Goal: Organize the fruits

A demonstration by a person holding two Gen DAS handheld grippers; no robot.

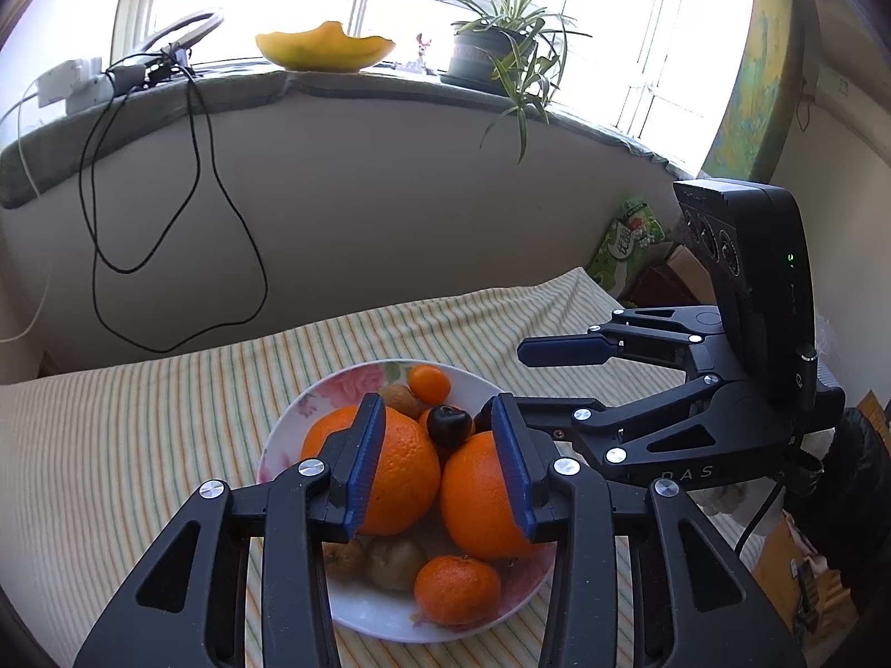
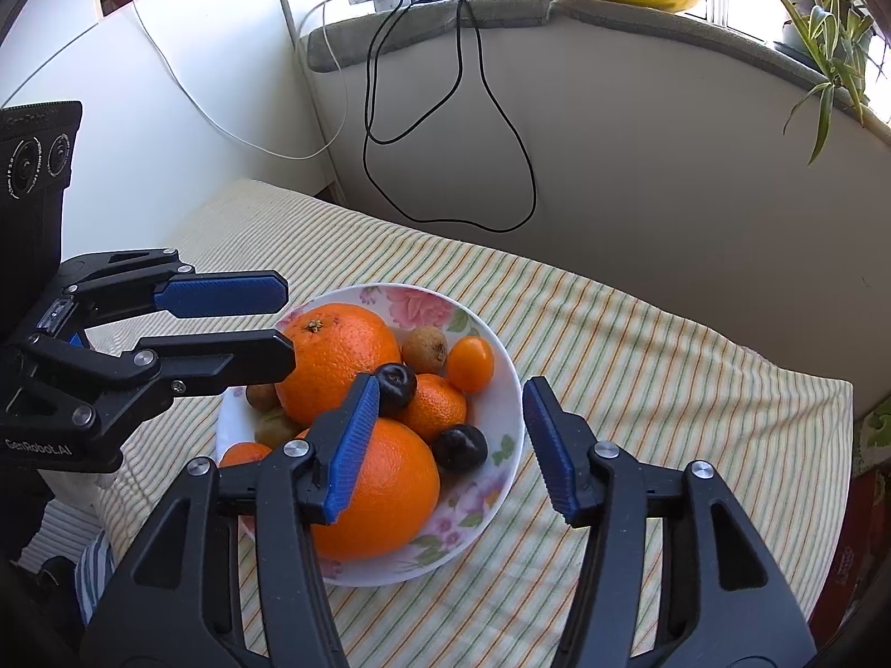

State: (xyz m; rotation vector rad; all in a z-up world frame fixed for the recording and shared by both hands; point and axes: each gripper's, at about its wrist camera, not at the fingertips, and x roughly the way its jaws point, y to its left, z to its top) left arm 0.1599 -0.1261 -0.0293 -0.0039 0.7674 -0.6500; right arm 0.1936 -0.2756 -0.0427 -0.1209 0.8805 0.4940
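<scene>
A floral white bowl (image 1: 295, 417) (image 2: 501, 384) on a striped cloth holds two large oranges (image 1: 401, 462) (image 2: 334, 356), small tangerines (image 1: 456, 590), kiwis (image 1: 395, 562), a kumquat (image 2: 470, 364) and dark plums (image 2: 459, 448). My left gripper (image 1: 440, 467) is open and empty, hovering above the two oranges. My right gripper (image 2: 451, 445) is open and empty above the bowl's right side. Each gripper shows in the other's view: the right (image 1: 557, 373) and the left (image 2: 284, 323).
The striped cloth (image 2: 640, 367) covers the table against a white wall. Black cables (image 1: 195, 195) hang from the sill. A yellow bowl (image 1: 326, 47) and a potted plant (image 1: 501, 50) sit on the sill. Boxes (image 1: 629, 239) lie off the table's right end.
</scene>
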